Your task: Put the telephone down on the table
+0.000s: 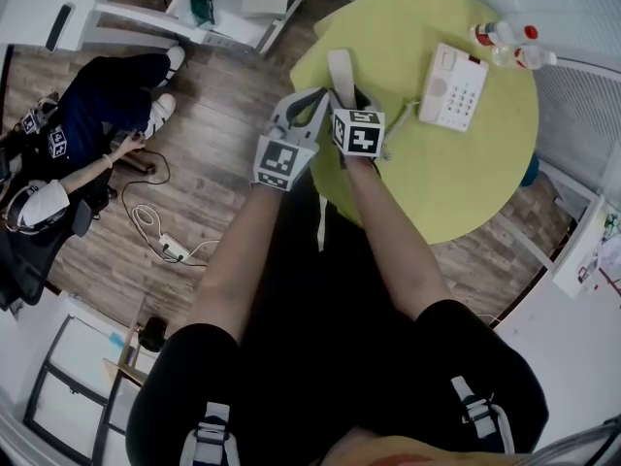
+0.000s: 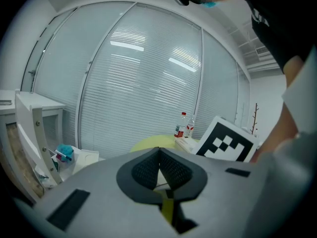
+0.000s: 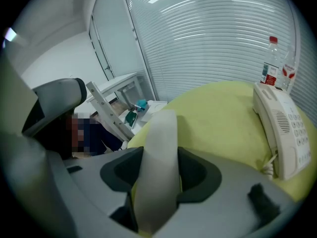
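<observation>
Presently: right gripper (image 3: 157, 175), jaws clamped on white telephone handset (image 3: 161, 133), at left edge of yellow counter (image 1: 437, 183); telephone base (image 1: 453, 87) far right; left gripper (image 2: 159, 168), jaws together, empty.

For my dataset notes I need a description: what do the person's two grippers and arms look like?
Both the left gripper and the right gripper have smooth grey shells with dark pads in a black surround. Each carries a cube with black-and-white square markers. The person wears a black short-sleeved top; the forearms are bare.
</observation>
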Available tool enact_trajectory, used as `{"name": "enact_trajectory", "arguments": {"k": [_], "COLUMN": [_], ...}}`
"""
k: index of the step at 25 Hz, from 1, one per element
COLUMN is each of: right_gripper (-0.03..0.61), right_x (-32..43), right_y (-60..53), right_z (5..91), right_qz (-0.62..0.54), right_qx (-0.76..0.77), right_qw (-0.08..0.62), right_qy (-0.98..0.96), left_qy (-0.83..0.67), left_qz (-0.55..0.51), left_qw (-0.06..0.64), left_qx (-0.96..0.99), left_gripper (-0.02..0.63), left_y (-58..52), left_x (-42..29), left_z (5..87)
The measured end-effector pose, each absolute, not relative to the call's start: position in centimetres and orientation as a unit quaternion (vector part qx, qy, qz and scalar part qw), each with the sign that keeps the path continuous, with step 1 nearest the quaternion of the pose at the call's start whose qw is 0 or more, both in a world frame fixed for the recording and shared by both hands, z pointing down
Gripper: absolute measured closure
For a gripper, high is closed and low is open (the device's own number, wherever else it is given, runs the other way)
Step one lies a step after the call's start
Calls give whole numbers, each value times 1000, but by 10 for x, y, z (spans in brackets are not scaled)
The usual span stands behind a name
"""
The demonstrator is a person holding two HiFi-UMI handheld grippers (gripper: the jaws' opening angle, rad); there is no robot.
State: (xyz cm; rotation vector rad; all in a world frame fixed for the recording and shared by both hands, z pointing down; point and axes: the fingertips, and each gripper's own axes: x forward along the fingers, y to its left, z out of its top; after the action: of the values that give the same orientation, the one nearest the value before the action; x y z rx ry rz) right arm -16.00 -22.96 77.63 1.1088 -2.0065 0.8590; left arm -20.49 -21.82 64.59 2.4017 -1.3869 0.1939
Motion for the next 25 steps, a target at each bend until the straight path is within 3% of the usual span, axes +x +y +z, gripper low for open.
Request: {"name": "enact_trajectory", "arguments": {"k": [14,25], "right_gripper": [337,334], "right_x": [-154,-134], "right_y": [-228,-238], "right_z": [771,715], "right_qz": [317,292], "right_qx": [439,445], "right_qw": [364,320], "right_qy": [-758,-784], "left_qy": [-491,-495], "left_qz": [79,85], "left_qw": [189,179], "left_qx": [847,846], "left_gripper": [601,601], "left_y": [-211,-208], "left_x": [-214,-206], "left_z": [648,625]}}
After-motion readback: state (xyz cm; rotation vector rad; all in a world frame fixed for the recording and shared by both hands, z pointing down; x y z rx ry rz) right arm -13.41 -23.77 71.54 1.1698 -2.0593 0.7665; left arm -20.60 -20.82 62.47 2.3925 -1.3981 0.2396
